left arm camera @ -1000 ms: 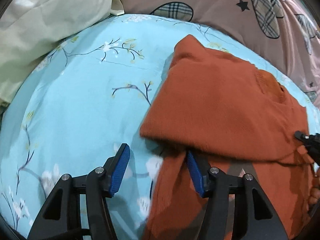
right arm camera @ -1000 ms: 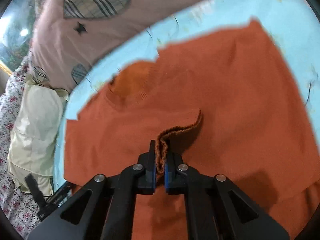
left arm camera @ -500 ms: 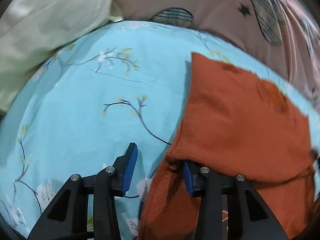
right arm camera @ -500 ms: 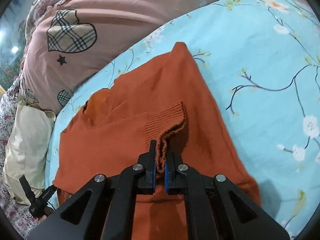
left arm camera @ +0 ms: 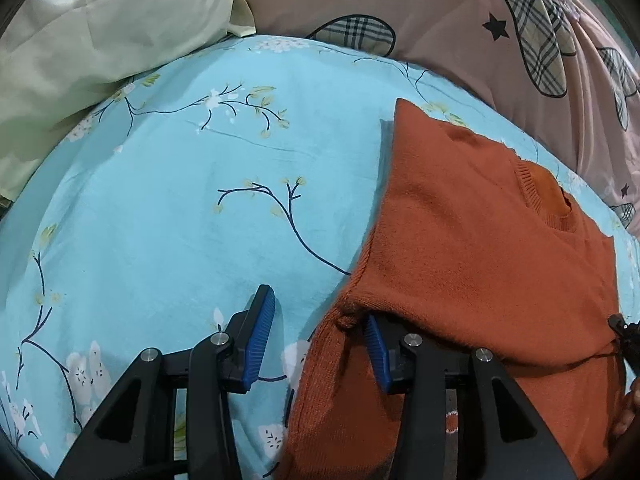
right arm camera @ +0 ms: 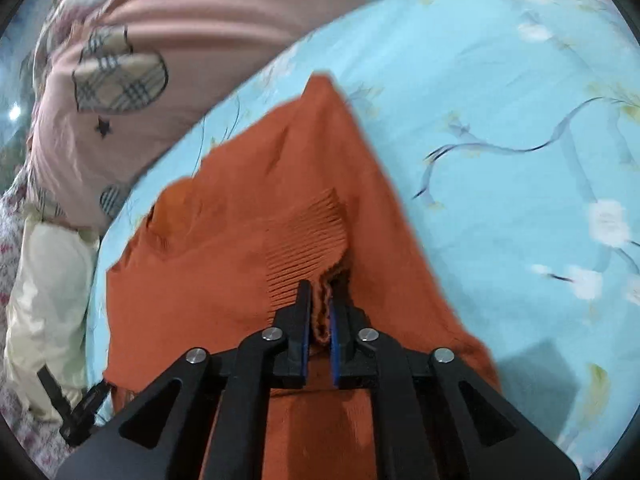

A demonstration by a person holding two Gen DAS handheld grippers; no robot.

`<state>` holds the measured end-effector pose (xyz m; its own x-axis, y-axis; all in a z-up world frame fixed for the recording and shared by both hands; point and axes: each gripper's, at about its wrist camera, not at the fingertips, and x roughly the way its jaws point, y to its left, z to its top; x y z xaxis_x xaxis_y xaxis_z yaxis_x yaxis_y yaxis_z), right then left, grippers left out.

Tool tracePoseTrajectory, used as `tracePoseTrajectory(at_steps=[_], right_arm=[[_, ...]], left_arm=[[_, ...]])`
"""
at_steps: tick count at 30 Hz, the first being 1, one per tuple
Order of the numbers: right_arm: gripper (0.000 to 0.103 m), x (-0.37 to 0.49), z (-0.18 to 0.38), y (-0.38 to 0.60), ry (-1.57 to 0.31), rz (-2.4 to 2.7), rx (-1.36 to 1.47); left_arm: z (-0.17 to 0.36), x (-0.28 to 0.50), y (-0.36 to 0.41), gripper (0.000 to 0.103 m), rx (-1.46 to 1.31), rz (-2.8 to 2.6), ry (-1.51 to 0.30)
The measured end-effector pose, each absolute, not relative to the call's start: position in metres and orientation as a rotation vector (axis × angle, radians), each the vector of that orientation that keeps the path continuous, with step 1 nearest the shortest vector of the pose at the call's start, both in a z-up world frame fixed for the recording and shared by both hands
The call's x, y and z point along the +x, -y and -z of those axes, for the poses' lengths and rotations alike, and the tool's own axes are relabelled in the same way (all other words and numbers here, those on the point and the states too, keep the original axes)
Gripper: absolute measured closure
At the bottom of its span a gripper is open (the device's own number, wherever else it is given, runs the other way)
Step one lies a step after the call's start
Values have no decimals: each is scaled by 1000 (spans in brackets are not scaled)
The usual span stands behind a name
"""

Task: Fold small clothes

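Lying on a light-blue bedsheet printed with dark branches and white blossoms (left arm camera: 168,216), a rust-orange knitted sweater (left arm camera: 480,264), ribbed round neckline (left arm camera: 548,204) toward the pink quilt. Folded over itself, upper layer draped across a lower layer that runs down between the tool fingers in the left wrist view. Spread wide there, the black left gripper with blue ribbed pads (left arm camera: 318,340): one pad over bare sheet, the other tucked just under the sweater's folded edge, nothing clamped between. Pinched tight in the right wrist view, the black right gripper (right arm camera: 319,312), blue-lined fingers pressed together on a bunched ribbed cuff (right arm camera: 312,232) of the same sweater (right arm camera: 208,280), cuff raised slightly above the flat body of the garment. Visible at the far right edge of the left view, only the dark tip of the other tool. Bordering the sheet at the back, a dusty-pink quilt with plaid leaf shapes and small black stars (left arm camera: 420,4), also seen upper left from the right side (right arm camera: 168,36). Beside the quilt, a pale yellow-green pillow (left arm camera: 92,32), resting against the sheet's far left corner; seen again at the left margin of the right view (right arm camera: 44,292). Slight motion blur across the right view's sheet pattern.
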<state>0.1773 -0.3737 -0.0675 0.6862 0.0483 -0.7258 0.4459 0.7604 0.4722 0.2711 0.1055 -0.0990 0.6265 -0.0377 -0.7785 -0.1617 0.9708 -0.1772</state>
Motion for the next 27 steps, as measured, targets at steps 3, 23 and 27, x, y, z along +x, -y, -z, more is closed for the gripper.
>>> tracePoseTrajectory(at_steps=[3,23,27], right_arm=[[92,166,39,363,-689,302,601],[72,100,40,375,-874,151,579],[69,53,50,379,-917,149,593]], left_arm=[[100,272,-108,58,-252,-69,-895],[88,225,-113,49,-184,49,-962],[89,187,-126,46,-243,126,-986]])
